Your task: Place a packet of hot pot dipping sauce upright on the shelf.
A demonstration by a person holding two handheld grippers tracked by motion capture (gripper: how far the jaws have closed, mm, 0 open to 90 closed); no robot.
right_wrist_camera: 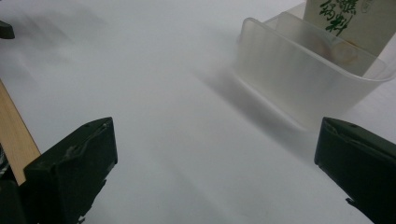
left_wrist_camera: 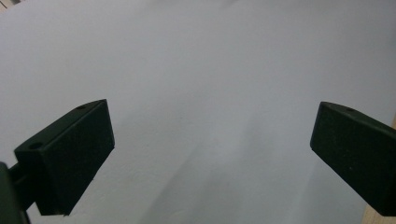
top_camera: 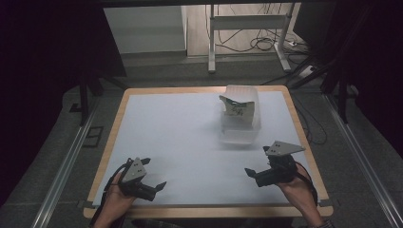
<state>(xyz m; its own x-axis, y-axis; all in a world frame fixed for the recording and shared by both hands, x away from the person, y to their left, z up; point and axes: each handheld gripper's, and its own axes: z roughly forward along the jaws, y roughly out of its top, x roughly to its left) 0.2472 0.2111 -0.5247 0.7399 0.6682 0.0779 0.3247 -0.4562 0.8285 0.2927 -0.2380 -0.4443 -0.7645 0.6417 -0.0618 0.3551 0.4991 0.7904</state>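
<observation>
Both grippers rest low near the person's edge of the table [top_camera: 157, 123], and neither holds anything: the left gripper [top_camera: 153, 175] has its jaws spread wide over bare white surface, and the right gripper [top_camera: 256, 160] is likewise wide apart, angled toward the clear plastic bin [top_camera: 241, 135] that stands just ahead of it on the right half of the table. In the bin a cream packet [top_camera: 236, 109] with dark printing stands tilted, leaning toward the far end; in the right gripper view it rises above the rim with green characters on its face, and some pale contents lie beside it that cannot be made out. The likeliest trouble comes from the bin itself: it looks light and thin-walled, so a jaw that catches the near wall on the way in would probably push the whole bin across the smooth sheet rather than enter it. The packet, soft and leaning, could buckle or slide down flat if pinched near its top edge, and then the walls would crowd a second try. The left gripper is well apart from the bin, so it cannot steady it unless it crosses over.
</observation>
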